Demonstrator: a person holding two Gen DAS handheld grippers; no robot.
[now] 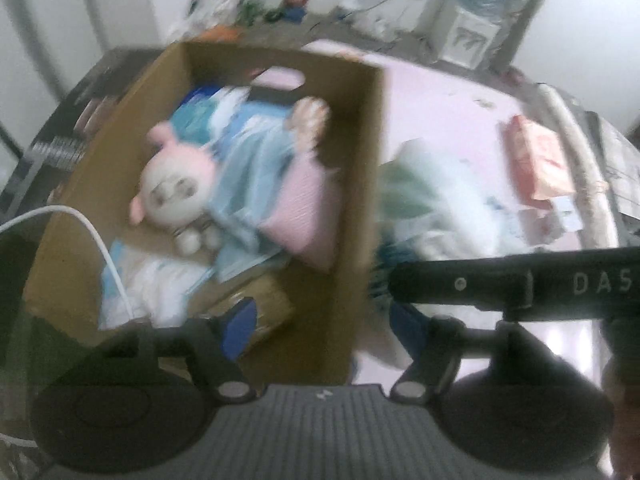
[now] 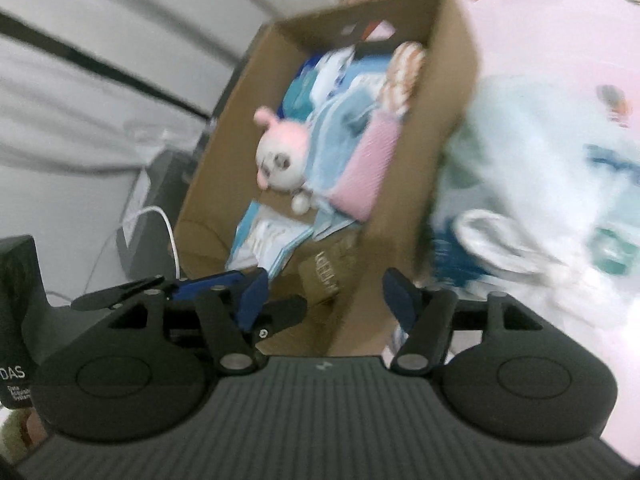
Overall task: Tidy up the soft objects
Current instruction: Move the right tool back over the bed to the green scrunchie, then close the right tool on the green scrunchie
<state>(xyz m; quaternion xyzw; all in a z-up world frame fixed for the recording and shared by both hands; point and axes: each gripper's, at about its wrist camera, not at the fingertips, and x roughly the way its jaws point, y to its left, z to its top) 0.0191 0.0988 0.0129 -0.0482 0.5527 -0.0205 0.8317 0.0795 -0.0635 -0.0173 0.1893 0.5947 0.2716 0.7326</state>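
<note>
hovering over the cardboard box (image 1: 360, 208): left gripper (image 1: 324, 332) and right gripper (image 2: 324, 300) both spread wide, nothing between the pads. pink plush (image 1: 176, 184), blue cloth (image 1: 256, 168) and pink pillow (image 1: 304, 208) lie inside. white patterned bundle (image 2: 540, 184) sits just beside the box on the pink surface (image 1: 440, 96); likely next: pinch its bulk, lift clear of the wall.

A pink-and-white plush toy (image 1: 176, 188) lies on blue cloths (image 1: 256, 160) beside a pink pillow (image 1: 308, 200) inside the open cardboard box (image 1: 360, 184).

Black tool (image 2: 326, 300), blue fingertips (image 2: 252, 298)
</note>
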